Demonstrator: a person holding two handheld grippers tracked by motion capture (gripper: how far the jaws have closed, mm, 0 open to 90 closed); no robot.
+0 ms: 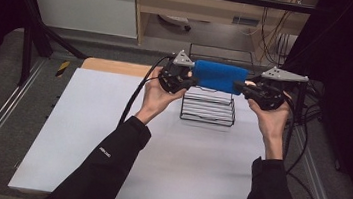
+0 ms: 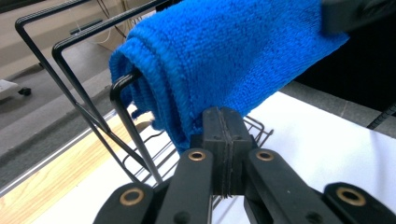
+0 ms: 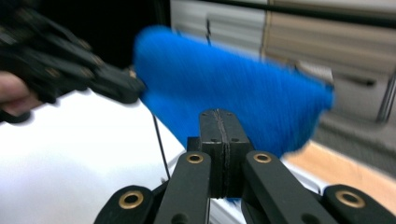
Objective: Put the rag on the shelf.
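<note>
High view: a person's two hands hold a folded blue towel (image 1: 219,76) stretched between two grippers above a black wire rack (image 1: 208,108), which stands on the white table (image 1: 107,157) near its far edge. The left gripper (image 1: 193,80) pinches the towel's left end and the right gripper (image 1: 240,86) pinches its right end, so the cloth hangs level between them, just over the rack's top wires.

Left gripper view: the jaws are pressed together with the towel's (image 2: 224,56) lower edge caught at their tips. The towel's folded layers lie right against the rack's (image 2: 84,84) upright wire loops; one bent wire touches the fold at its left side.

Right gripper view: the jaws meet tightly on the towel's (image 3: 233,98) lower edge, and the left gripper (image 3: 135,88) grips the opposite end beyond. This view is blurred.

Writing: a small white mark shows on the left sleeve (image 1: 105,152) in the high view, too small to read. A pale label sits on the shelf edge (image 1: 246,21) at the back, also unreadable.
</note>
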